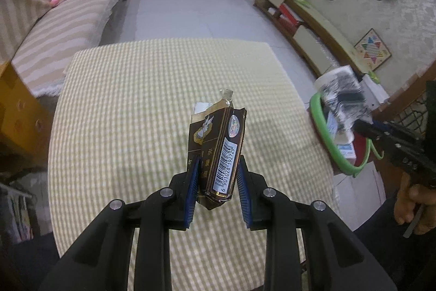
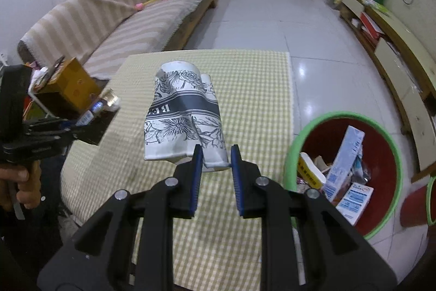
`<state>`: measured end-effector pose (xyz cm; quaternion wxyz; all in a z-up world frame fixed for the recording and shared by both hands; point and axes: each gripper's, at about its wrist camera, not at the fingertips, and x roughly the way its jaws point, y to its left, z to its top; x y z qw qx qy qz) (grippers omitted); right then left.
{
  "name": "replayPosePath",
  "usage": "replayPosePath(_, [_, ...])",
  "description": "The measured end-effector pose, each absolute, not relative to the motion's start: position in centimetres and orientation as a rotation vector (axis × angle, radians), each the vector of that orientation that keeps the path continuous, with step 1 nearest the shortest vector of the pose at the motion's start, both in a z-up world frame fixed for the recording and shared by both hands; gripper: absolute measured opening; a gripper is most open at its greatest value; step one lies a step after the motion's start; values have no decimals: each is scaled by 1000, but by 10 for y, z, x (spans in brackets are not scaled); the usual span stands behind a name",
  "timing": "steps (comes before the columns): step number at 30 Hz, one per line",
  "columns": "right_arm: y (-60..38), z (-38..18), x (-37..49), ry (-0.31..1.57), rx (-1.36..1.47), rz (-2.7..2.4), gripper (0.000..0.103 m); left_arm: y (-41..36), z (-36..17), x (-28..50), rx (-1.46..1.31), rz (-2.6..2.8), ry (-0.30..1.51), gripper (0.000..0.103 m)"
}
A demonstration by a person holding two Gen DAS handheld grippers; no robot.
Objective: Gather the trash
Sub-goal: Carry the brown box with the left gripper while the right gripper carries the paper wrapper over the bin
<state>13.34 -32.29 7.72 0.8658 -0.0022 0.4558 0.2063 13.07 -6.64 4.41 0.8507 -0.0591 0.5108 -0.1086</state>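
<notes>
L claw (image 1: 216,172) is clamped on a dark crumpled cigarette pack (image 1: 218,146), held upright above the desk (image 1: 122,105), approx. over its middle; blue pads press both sides of the pack's lower half. R claw (image 2: 216,154) is pinched narrow on the bottom edge of a crushed paper cup (image 2: 182,116) w/ black floral print, carried above the desk's right half, near its right edge. The checked cloth top is seen bare under both loads. A red bin w/ green rim (image 2: 297,143) sits on the floor just beside the desk's right edge, cartons already inside. Open tiled floor (image 2: 272,18) is seen beyond the far edge; a striped sofa (image 2: 109,26) lies along the left side.
</notes>
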Motion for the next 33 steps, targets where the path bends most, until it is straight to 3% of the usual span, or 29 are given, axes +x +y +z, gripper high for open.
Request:
replayPosePath(20, [-316, 70, 100, 918, -37, 516, 21, -76, 69, 132, -180, -152, 1023, 24])
replayPosePath(33, [-322, 78, 106, 876, -46, 500, 21, -81, 51, 119, -142, -183, 1048, 24])
